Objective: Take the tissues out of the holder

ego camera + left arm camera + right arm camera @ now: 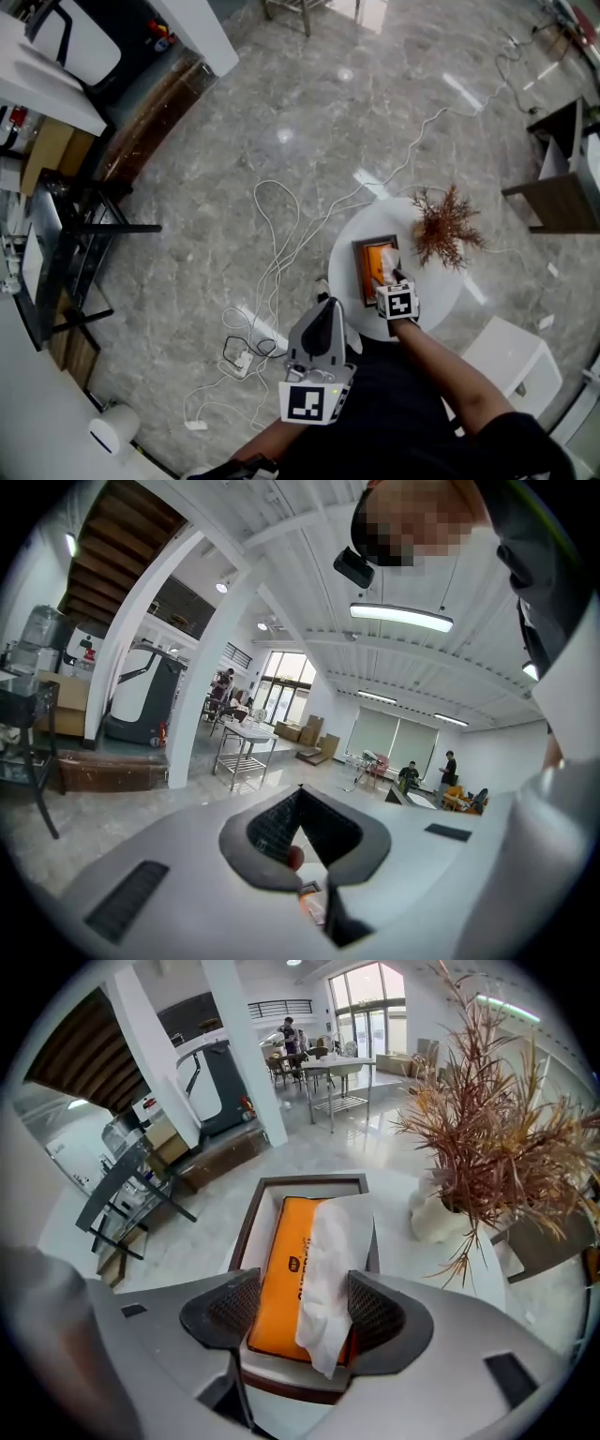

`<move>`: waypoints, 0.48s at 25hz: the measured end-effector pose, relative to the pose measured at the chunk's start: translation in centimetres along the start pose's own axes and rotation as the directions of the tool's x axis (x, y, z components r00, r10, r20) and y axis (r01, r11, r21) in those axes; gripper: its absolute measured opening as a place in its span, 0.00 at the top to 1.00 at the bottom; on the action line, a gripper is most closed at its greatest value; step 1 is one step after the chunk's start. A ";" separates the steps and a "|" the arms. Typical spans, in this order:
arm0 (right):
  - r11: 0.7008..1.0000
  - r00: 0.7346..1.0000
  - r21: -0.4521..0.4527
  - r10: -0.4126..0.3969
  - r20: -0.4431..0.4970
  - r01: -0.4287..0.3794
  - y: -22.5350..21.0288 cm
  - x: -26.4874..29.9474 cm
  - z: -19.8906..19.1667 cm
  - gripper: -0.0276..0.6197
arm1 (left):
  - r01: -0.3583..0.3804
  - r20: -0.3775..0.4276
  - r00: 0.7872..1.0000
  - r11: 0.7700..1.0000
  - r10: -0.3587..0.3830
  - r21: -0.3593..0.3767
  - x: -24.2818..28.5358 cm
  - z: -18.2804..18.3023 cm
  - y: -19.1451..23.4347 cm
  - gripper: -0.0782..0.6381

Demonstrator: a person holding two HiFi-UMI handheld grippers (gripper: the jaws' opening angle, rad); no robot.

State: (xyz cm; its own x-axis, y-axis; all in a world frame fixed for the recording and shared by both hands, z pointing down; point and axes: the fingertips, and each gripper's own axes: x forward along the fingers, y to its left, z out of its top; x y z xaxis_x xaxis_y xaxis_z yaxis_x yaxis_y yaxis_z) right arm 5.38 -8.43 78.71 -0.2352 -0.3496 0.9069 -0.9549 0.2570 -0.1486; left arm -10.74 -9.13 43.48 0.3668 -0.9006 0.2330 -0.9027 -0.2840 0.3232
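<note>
The tissue (333,1260) is crinkled paper; the orange pack (286,1279) is glossy plastic. My fingers (375,1314) are matt and cross-hatched inside. The floor (309,122) is polished stone.

Head view: high, steeply down. Right gripper view: close over same tabletop (345,272). Left gripper view: faces across room.

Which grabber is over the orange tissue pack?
The right gripper: its open jaws straddle the white tissue. The left gripper hangs shut beside the table.
</note>
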 end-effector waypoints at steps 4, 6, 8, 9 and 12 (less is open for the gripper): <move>1.000 1.000 -0.013 -0.013 -0.009 0.013 0.4 0.5 0.3 0.48 | 0.000 -0.002 1.000 1.000 0.000 -0.015 -0.1 -0.2 0.3 0.89; 1.000 1.000 -0.011 -0.022 -0.014 0.022 0.6 0.8 0.4 0.44 | -0.005 0.003 1.000 1.000 0.005 -0.020 0.0 0.0 0.6 0.89; 1.000 0.999 -0.004 -0.027 -0.024 0.027 0.6 1.1 0.3 0.43 | -0.015 0.009 1.000 1.000 0.016 -0.024 -0.1 0.3 1.0 0.89; 1.000 0.999 -0.002 -0.030 -0.030 0.030 0.6 1.2 0.2 0.43 | -0.020 0.012 1.000 0.999 0.021 -0.025 -0.2 0.4 1.1 0.89; 0.999 0.998 0.005 -0.047 -0.043 0.047 0.4 1.5 0.2 0.43 | -0.028 0.011 1.000 0.999 0.028 -0.025 -0.6 0.4 1.7 0.89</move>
State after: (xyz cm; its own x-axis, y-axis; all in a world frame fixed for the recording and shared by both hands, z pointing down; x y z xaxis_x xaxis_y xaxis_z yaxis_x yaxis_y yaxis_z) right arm 4.62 -9.04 79.91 -0.1819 -0.3219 0.9291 -0.9659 0.2356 -0.1074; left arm -12.56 -9.21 43.49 0.3387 -0.9120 0.2315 -0.9067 -0.2506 0.3393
